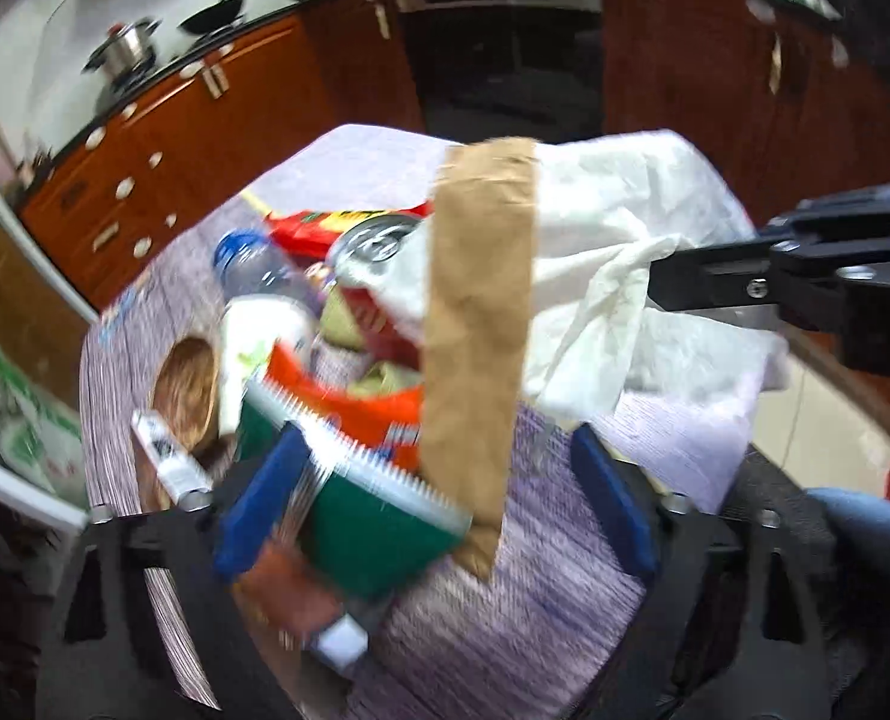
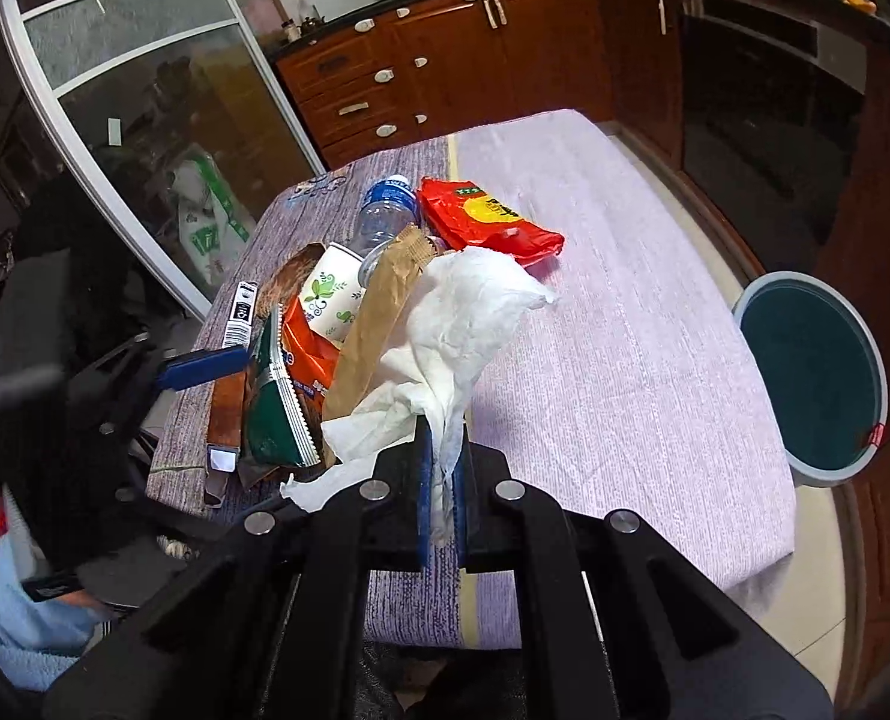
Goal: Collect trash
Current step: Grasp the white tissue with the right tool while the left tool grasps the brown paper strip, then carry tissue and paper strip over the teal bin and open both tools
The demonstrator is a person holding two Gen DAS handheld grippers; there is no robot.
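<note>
At the table's (image 2: 625, 360) near edge, the right gripper (image 2: 441, 480) pinches the tissue (image 2: 463, 324), the left gripper (image 1: 438, 504) spread; next, carry to the bin (image 2: 817, 378).

My left gripper (image 1: 432, 498) is spread wide over the pile, its blue pads either side of a green serrated wrapper (image 1: 360, 516) and a brown paper strip (image 1: 481, 324). Off to the right, my right gripper (image 1: 661, 285) pinches a white tissue (image 1: 595, 300). Behind lie a water bottle (image 1: 252, 270) and a can (image 1: 372, 246).
</note>
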